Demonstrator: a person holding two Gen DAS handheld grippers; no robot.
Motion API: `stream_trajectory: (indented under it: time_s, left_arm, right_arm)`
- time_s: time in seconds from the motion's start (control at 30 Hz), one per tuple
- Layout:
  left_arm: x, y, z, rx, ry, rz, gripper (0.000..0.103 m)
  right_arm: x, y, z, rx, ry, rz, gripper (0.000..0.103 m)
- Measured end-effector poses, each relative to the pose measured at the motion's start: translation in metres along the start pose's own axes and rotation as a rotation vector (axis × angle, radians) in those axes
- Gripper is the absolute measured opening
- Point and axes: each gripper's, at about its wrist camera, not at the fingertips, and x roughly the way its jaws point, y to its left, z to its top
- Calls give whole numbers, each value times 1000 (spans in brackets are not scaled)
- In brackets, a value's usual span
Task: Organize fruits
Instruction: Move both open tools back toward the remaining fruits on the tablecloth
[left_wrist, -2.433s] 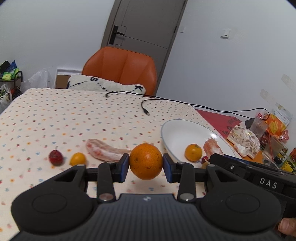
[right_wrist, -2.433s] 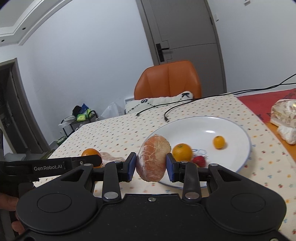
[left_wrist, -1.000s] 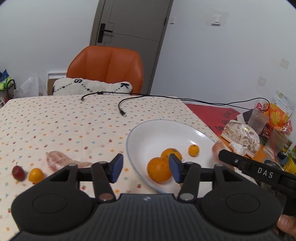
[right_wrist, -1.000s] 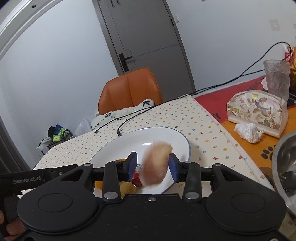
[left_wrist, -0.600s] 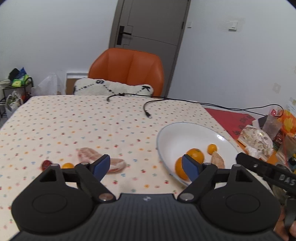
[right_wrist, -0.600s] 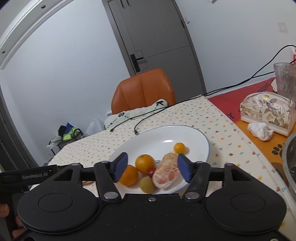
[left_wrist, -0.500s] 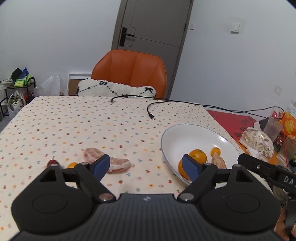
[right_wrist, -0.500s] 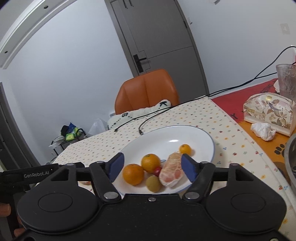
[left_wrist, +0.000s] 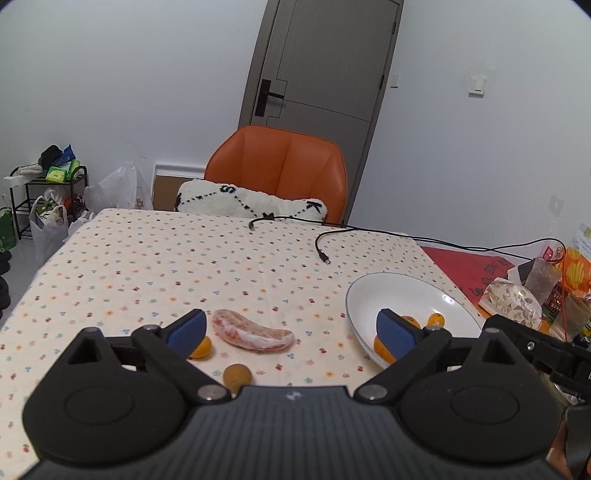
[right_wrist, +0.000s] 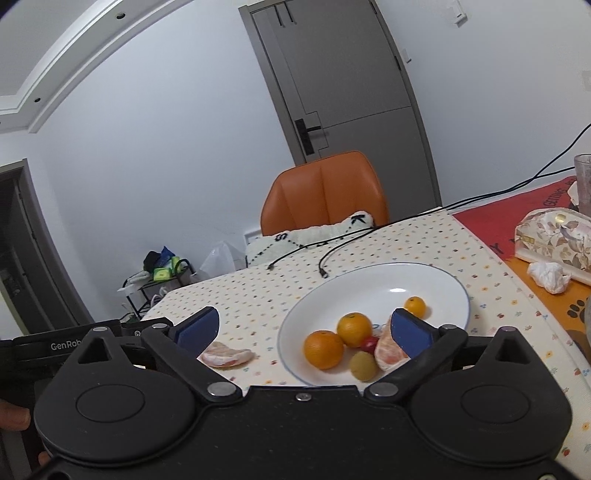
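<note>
Left gripper (left_wrist: 290, 328) hung over the table with its jaws spread wide, nothing between them. Behind its left fingertip (left_wrist: 185, 331) a small tangerine (left_wrist: 201, 348) sat half hidden on the dotted tablecloth (left_wrist: 184, 258). Between the fingers, closer in, lay a brown round fruit (left_wrist: 237, 376); just beyond it a peeled pomelo wedge (left_wrist: 251, 335), apart from both. Past the right fingertip stood the white plate (left_wrist: 391, 291), with orange fruit partly hidden behind the blue pad.

Right gripper (right_wrist: 303, 328) was also wide open and empty, held low in front of the plate. By its left fingertip the same pomelo wedge lay on the cloth, outside the plate rim. In the gap between the fingers, in the plate: two oranges (right_wrist: 323, 349) touching, a small red fruit (right_wrist: 368, 344), a green-brown fruit (right_wrist: 362, 365). A second pomelo piece (right_wrist: 389, 352) leaned against the right fingertip's inner side. Small tangerine (right_wrist: 414, 306) sat farther back, alone.
</note>
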Motion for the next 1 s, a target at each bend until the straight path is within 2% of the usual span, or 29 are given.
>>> stream_trajectory:
  time_s: [0.57,1.0]
  left_arm:
    - [-37,25,8,2,-39,1,98]
    - [-57,64,13,-39,-66,64,98]
  right_arm:
    - [-2,32,3,-2,8,79,103]
    - [7,60,-5,-16,35,119,103]
